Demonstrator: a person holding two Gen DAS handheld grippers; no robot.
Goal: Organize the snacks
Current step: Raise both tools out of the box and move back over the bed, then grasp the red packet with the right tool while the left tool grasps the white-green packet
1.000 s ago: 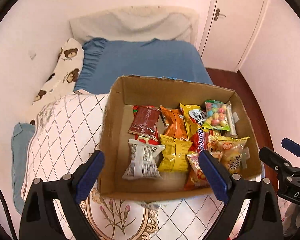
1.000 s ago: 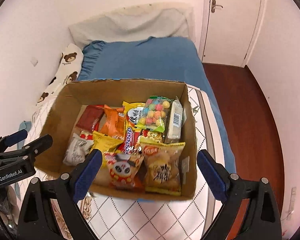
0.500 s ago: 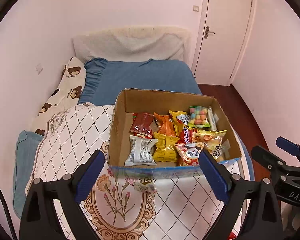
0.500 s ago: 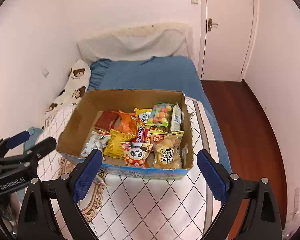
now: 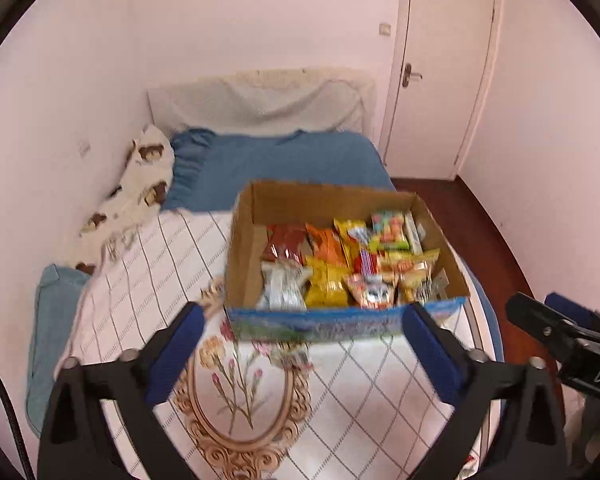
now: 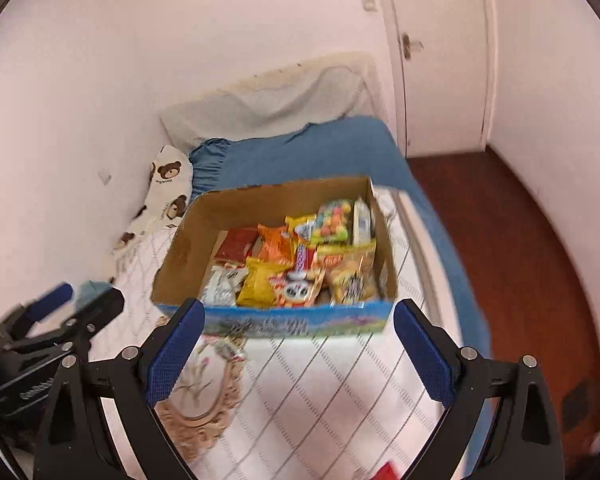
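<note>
Partly blurred: snack packets in cardboard box, labels unreadable.

Each gripper has black triangular arms, ribbed blue pads, silver screws, and white lettering on its body

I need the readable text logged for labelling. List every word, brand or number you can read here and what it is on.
"DAS": the only legible print, white letters cut off at the frame edge, on the black body of the right gripper in the left wrist view.
Print on the left gripper body: too blurred.
Snack packets in the cardboard box: printing too blurred.
Box's blue front panel: no legible text.
</note>
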